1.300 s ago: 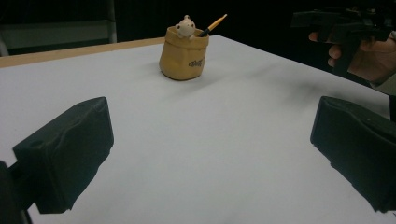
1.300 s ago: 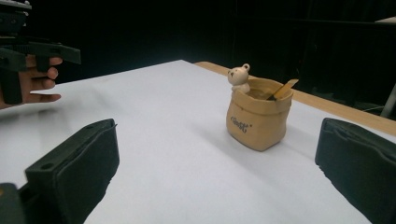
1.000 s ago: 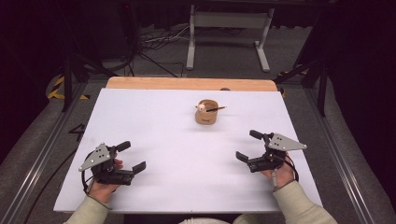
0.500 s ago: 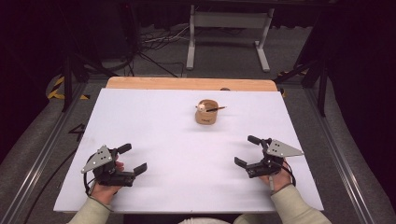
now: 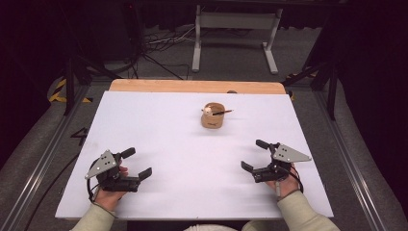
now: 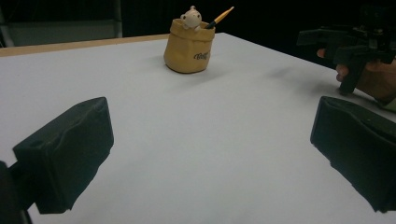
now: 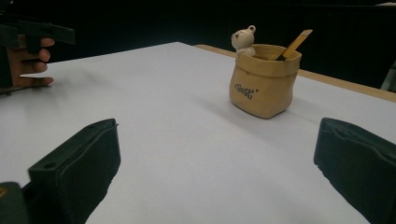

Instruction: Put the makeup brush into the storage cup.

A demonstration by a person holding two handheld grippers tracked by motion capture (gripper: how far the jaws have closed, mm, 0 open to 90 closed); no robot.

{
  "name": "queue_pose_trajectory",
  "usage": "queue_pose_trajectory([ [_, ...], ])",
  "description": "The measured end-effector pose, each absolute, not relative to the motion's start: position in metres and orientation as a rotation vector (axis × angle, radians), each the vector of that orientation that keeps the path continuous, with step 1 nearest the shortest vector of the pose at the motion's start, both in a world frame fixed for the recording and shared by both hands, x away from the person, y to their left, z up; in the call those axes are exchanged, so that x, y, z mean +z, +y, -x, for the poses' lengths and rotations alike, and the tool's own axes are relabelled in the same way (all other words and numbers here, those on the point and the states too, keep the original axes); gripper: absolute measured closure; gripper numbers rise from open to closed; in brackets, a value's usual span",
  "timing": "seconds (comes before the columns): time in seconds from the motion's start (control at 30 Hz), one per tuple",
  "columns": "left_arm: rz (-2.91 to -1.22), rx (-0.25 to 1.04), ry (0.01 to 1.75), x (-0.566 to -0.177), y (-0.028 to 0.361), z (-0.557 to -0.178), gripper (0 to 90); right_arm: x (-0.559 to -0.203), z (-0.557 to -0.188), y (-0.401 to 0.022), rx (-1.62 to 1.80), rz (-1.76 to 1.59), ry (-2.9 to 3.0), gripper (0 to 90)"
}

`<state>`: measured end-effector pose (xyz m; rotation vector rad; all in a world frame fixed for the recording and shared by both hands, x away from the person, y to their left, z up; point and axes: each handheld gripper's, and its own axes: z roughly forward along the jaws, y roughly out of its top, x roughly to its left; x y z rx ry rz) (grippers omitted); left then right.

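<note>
Pen holder: bag-shaped, upright, pencil leaning inside.
Left gripper: spread wide, well apart from it.
Right gripper: likewise spread.
Approach: pencil should be pinched near its exposed end.

A tan holder is standing on the white table, carrying a small bear figure and a pencil. The left gripper is resting well nearer the person and left of the holder, jaws spread; the right gripper is lying nearer and right, jaws likewise apart.
</note>
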<state>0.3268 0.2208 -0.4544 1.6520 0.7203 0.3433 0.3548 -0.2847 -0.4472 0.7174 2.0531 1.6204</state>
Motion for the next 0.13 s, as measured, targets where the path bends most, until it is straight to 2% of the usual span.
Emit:
queue_pose_trajectory([
  [0.13, -1.65, 0.343, 0.722, -0.4543, 0.221, -0.3269, 0.3, -0.447, -0.3547, -0.2848, 1.622, -0.719, 2.05, 0.9],
])
